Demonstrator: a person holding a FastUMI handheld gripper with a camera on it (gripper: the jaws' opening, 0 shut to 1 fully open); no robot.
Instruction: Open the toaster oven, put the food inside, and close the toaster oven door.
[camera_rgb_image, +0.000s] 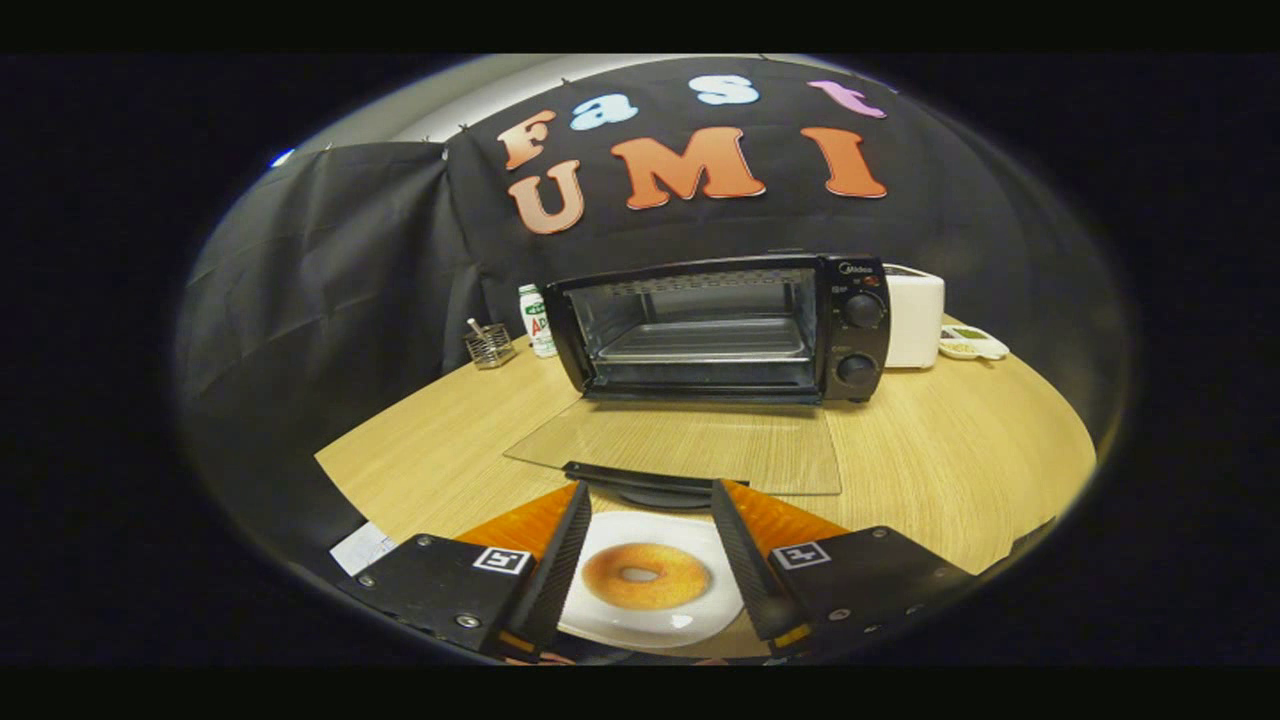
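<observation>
Wire basket (489, 345) far left on the wooden bench (950, 460), something thin standing in it, too small to identify. Just beside it, to the right, white bottle (537, 320) with a green cap, close against the toaster oven's left side. Toaster oven (725, 328) black, mid-bench, well beyond the fingers, cavity exposed with a metal rack inside. Glass door (690, 447) dropped fully open, lying flat toward the camera, its dark handle (650, 480) at the near edge. Two round knobs (861, 340) stacked on the oven's right panel. White appliance (914, 315) just right of the oven, then a small white device (972, 344) near the bench's far right edge, possibly a scale.

Nearer the camera: gripper (645, 500) with jaws spread wide, gripping nothing. Between the fingers, white plate (690, 615) carrying a glazed doughnut (646, 575), untouched, lying just short of the door handle. White slip of paper (362, 547) at the bench's near left corner, beside the left finger.
</observation>
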